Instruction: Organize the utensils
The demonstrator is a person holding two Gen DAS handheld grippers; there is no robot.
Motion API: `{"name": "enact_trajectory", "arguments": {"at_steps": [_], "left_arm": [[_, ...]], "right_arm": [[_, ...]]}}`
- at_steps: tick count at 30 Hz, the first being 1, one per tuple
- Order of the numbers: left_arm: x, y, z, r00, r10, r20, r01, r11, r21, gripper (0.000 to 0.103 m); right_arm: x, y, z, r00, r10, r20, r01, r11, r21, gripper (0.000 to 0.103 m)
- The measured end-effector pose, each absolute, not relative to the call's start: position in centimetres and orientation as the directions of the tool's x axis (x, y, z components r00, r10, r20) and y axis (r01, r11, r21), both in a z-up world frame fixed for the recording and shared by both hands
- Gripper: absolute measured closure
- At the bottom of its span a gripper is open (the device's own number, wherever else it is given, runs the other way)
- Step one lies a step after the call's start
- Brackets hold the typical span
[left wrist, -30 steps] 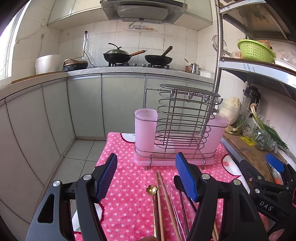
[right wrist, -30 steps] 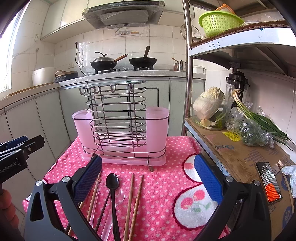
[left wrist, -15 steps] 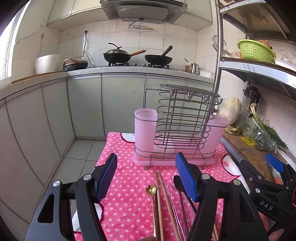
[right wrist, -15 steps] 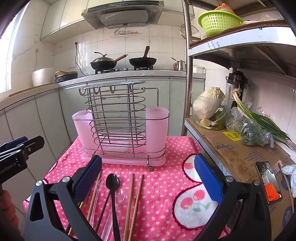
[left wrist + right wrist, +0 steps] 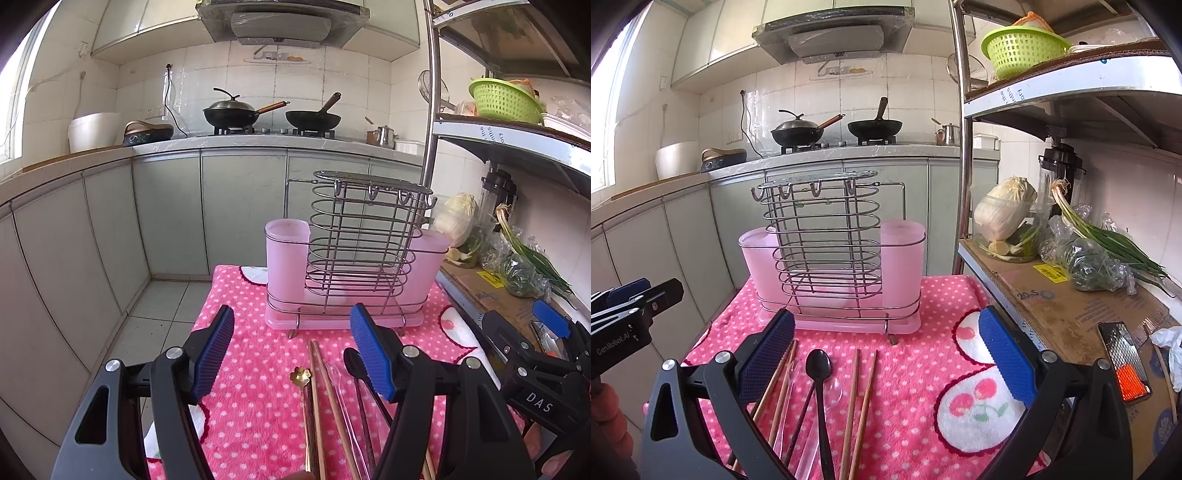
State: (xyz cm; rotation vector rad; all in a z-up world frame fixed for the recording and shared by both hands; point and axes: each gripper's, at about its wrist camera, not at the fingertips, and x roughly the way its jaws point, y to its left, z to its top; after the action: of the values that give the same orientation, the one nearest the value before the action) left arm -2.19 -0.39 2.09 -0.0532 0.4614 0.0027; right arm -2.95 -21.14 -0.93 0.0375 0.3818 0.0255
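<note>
A wire utensil rack (image 5: 364, 251) with two pink cups (image 5: 286, 258) stands at the far side of a pink dotted cloth (image 5: 255, 380); it also shows in the right wrist view (image 5: 827, 251). Chopsticks (image 5: 857, 398), a black spoon (image 5: 819, 373), a clear spoon (image 5: 833, 389) and a gold flower-tipped spoon (image 5: 301, 376) lie on the cloth in front of it. My left gripper (image 5: 291, 350) is open and empty above the utensils. My right gripper (image 5: 886, 354) is open and empty above them too.
A metal shelf on the right holds cardboard (image 5: 1063, 306), cabbage (image 5: 1004, 210), green onions (image 5: 1108, 240) and a grater (image 5: 1123, 362). A green basket (image 5: 1023, 48) sits on the upper shelf. Kitchen counter with woks (image 5: 229, 110) stands behind; tiled floor on the left.
</note>
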Motion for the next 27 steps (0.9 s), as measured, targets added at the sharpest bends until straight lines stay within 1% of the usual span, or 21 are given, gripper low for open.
{"name": "enact_trajectory", "arguments": {"at_steps": [5,9,14,17,18,20,21,23,24,25,26,27], "left_arm": [[-2.6,-0.4,2.5,0.890,-0.028,-0.454,0.000,0.998,-0.062,0.038],[-2.4,-0.1,2.8,0.870,-0.059,-0.489,0.029,0.997,-0.069,0.038],[-1.3,1.6,3.4,0.836,-0.080,-0.543,0.036,0.995,-0.092,0.038],[-0.3,2.7,3.4,0.799,-0.106,-0.592,0.048,0.992,-0.113,0.038],[0.2,3.0,3.3,0.783,-0.116,-0.611,0.054,0.991,-0.119,0.038],[1.1,3.4,2.8,0.751,-0.131,-0.647,0.062,0.990,-0.129,0.039],[1.6,3.5,2.5,0.733,-0.140,-0.666,0.066,0.989,-0.135,0.043],[2.8,3.5,1.4,0.680,-0.169,-0.714,0.083,0.985,-0.153,0.050],[3.6,3.5,0.7,0.650,-0.184,-0.738,0.089,0.982,-0.167,0.057],[4.4,3.4,-0.1,0.616,-0.204,-0.761,0.094,0.978,-0.186,0.065],[5.2,3.3,-1.0,0.580,-0.222,-0.784,0.096,0.974,-0.205,0.068],[6.1,3.2,-1.9,0.542,-0.239,-0.806,0.097,0.970,-0.222,0.073]], "right_arm": [[-3.7,-21.4,-0.4,0.927,0.036,-0.372,-0.020,0.999,0.047,0.003],[-4.0,-21.8,0.2,0.918,0.051,-0.394,-0.032,0.998,0.055,0.003],[-3.0,-22.9,0.4,0.871,0.093,-0.482,-0.057,0.994,0.089,0.003],[-1.9,-24.2,-0.2,0.836,0.134,-0.533,-0.062,0.987,0.151,0.004],[-1.6,-24.5,-0.4,0.826,0.151,-0.543,-0.064,0.982,0.176,0.005],[-1.0,-25.3,-0.9,0.809,0.185,-0.558,-0.063,0.971,0.231,0.017],[-0.6,-25.6,-1.2,0.800,0.193,-0.569,-0.058,0.967,0.247,0.021],[0.4,-26.3,-2.1,0.768,0.228,-0.599,-0.056,0.955,0.293,0.036],[0.8,-26.5,-2.4,0.754,0.238,-0.612,-0.052,0.951,0.305,0.039],[1.3,-26.7,-3.1,0.735,0.251,-0.630,-0.048,0.946,0.322,0.046],[1.7,-26.8,-3.5,0.722,0.262,-0.640,-0.045,0.941,0.334,0.051],[2.1,-27.0,-4.0,0.708,0.273,-0.651,-0.042,0.937,0.347,0.053]]}}
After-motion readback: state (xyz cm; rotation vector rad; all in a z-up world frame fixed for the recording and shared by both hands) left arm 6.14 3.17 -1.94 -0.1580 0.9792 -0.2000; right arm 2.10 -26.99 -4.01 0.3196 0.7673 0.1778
